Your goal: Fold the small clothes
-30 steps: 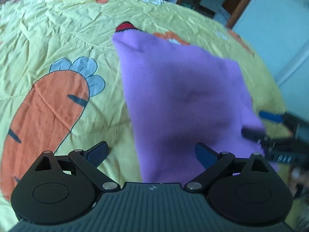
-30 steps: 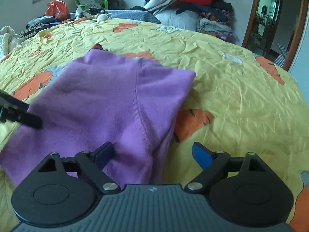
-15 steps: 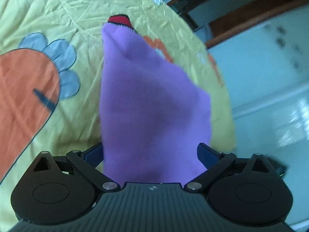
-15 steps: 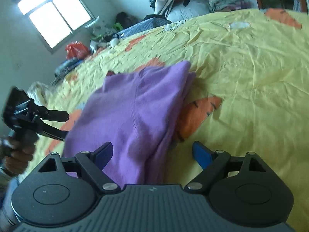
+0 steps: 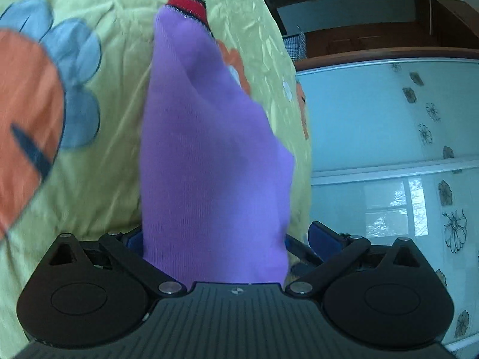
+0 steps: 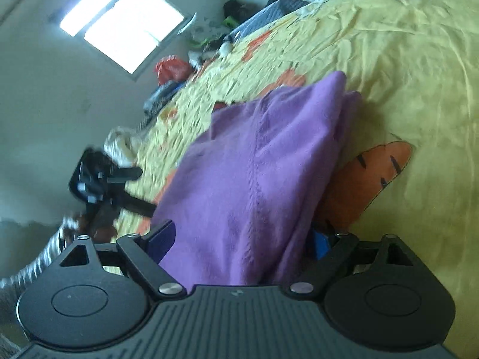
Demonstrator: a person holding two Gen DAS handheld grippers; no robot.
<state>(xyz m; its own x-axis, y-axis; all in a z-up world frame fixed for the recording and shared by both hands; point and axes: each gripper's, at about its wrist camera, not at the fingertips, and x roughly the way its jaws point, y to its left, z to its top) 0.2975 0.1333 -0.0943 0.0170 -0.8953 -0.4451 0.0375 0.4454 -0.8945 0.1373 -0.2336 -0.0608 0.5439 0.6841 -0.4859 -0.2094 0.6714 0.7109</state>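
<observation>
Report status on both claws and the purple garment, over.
Left claw and right claw: purple garment fills each gap; fingers wide, grip unconfirmed. Garment's near edge raised, far end on yellow bedspread. Nothing blocking.

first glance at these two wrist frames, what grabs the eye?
The purple garment fills the middle of both views, rising from between each tool's fingers toward a red-trimmed edge at the top of the left view. Behind it spreads the yellow bedspread with big orange carrot prints. At the left edge of the right view, the left tool shows beside the cloth under a bright window.
</observation>
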